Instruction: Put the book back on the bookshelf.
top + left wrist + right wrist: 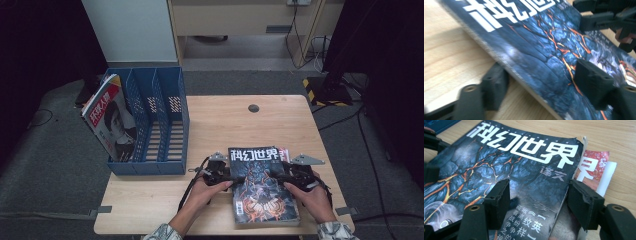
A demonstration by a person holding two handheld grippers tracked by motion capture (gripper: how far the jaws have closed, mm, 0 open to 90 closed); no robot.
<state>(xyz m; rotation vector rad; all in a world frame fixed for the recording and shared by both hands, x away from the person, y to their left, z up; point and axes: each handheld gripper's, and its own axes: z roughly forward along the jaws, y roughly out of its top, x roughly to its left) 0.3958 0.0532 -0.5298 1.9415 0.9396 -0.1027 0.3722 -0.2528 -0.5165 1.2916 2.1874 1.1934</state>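
A dark magazine with a cracked-lava cover lies at the lower centre of the wooden table, on other magazines. The left gripper straddles its left edge, jaws apart. The right gripper straddles its right edge, jaws apart. A blue file rack stands upper left.

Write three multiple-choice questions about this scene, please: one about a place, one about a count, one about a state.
1. Where does the blue file rack stand?
A. the table's left side
B. the table's right side
C. the floor

2. How many magazines stand in the rack?
A. none
B. one
C. three

3. How are the left gripper's jaws at the dark magazine?
A. shut beside it
B. open, astride its edge
C. far above it

Answers: 1 A, it sits at the left of the table. 2 B, one red-titled magazine leans inside. 3 B, one jaw lies on the cover, one beside the edge.
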